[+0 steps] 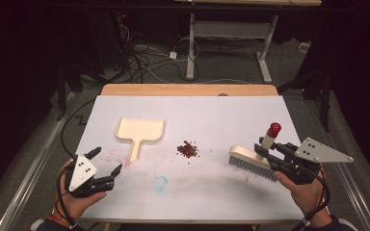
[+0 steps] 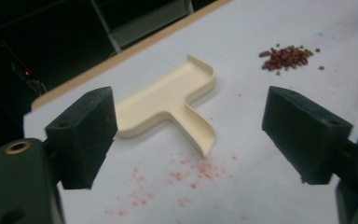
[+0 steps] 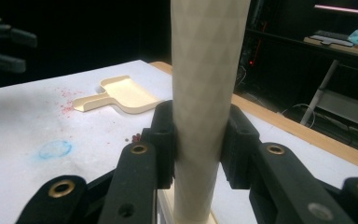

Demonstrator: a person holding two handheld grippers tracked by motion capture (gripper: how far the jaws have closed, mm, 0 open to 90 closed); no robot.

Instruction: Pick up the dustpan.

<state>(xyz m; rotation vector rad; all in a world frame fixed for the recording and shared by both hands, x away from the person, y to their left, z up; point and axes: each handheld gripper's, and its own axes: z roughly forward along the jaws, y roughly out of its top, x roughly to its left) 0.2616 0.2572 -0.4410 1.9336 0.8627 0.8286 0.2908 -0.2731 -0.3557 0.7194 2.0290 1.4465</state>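
- The room around you was dark, with cables strewn over the floor (image 1: 149,62) behind the table and the white legs of another desk (image 1: 231,43) standing beyond its far edge.
- Your work surface was a white mat (image 1: 212,115) covering a wooden table (image 1: 188,89), whose bare edge showed along the far side.
- Your right gripper (image 1: 270,153) was clamped on the cream handle of a brush (image 1: 251,162); in the right gripper view the jaws pressed the handle from both sides.
- The brush sat at the right of the mat with its bristles down and its handle rising at a tilt to a red tip (image 1: 274,128).
- Your left gripper (image 1: 107,161) hovered at the near left corner with its jaws spread wide and nothing between them.
- The cream dustpan (image 1: 139,131) lay flat on the mat just beyond your left gripper, its handle pointing back towards you; in the left gripper view it lay ahead between the two open jaws, untouched.
- A small heap of dark red beans (image 1: 187,149) lay near the middle of the mat, between the dustpan and the brush, apart from both.
- A few stray greenish grains lay at the edge of that heap in the left gripper view.
- Pink speckled stains (image 2: 186,177) marked the mat near the tip of the dustpan's handle.
- A faint blue ring-shaped smudge (image 1: 160,183) sat on the mat nearer to you than the beans.
- Nothing lay between the brush and the beans, nor between the beans and the dustpan.
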